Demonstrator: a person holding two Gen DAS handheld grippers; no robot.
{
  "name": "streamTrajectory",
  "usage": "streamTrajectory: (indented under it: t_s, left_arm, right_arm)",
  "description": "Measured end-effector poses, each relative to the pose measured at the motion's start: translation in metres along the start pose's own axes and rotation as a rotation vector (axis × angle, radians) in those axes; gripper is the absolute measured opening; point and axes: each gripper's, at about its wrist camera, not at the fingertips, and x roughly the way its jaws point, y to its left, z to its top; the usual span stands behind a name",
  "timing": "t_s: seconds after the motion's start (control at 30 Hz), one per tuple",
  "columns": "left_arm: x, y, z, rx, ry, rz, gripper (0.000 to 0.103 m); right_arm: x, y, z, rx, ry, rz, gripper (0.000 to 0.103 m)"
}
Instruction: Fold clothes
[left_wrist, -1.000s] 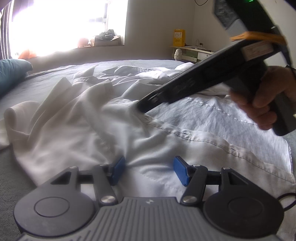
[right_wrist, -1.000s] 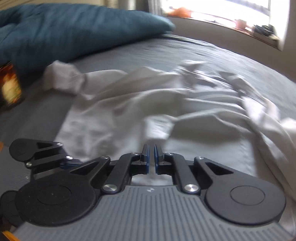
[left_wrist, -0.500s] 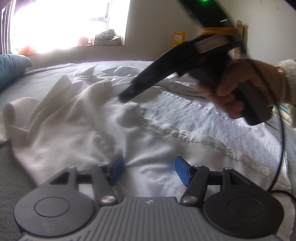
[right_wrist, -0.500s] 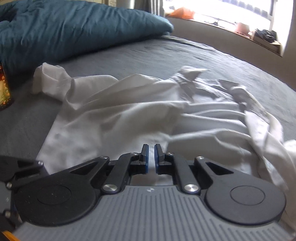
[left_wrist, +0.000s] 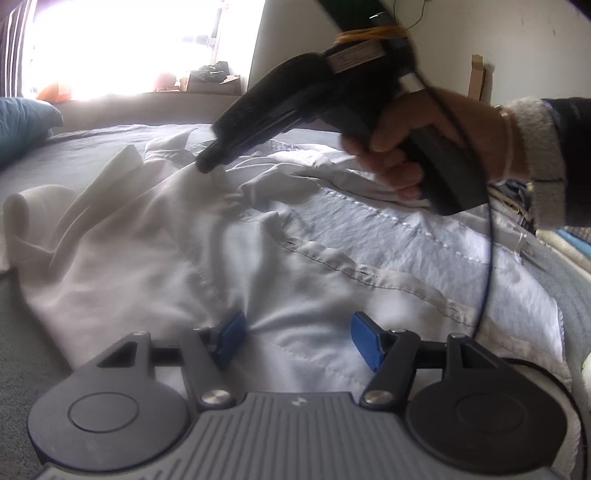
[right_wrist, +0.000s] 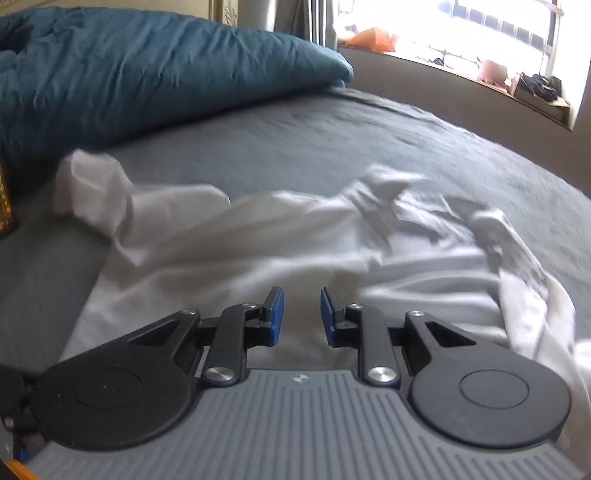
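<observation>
My left claw (left_wrist: 295, 341) stood wide over the crumpled white cotton shirt (left_wrist: 229, 266) lying on the grey bed (right_wrist: 332, 147). My right claw (right_wrist: 301, 317) had just been opening, nothing between its pads. The cloth looked light and limp; I judged the stitched hem (left_wrist: 369, 275) the best hold. Only the right view showed the teal pillow (right_wrist: 147, 74) fully.

White crumpled cotton shirt (left_wrist: 155, 266), grey stitched seams, under both grippers. Grey-blue bedsheet (right_wrist: 332, 147), plain, beyond the shirt. Teal plain pillow (right_wrist: 147, 66), far left of the right gripper (right_wrist: 301, 314). Right gripper: black linkages, blue pads (right_wrist: 277, 312), grey ribbed body. Left gripper (left_wrist: 297, 341): the same colours. Orange object (right_wrist: 373, 38), on the windowsill ahead.
</observation>
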Motion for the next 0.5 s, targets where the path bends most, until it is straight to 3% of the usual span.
streamTrajectory:
  t_s: [0.17,0.37,0.5]
  left_arm:
    - [-0.001,0.003,-0.001,-0.025,-0.009,-0.016,0.065]
    - [-0.002,0.006,-0.003,-0.046,-0.022,-0.031,0.065]
    - [-0.002,0.008,-0.004,-0.056,-0.027,-0.039,0.065]
  right_arm:
    - [0.047,-0.021,-0.007,0.070,0.177,-0.064,0.024]
    - [0.016,-0.048,0.030,0.135,0.068,-0.069,0.026]
    - [0.020,-0.064,0.052,0.146,0.068,-0.112,0.026]
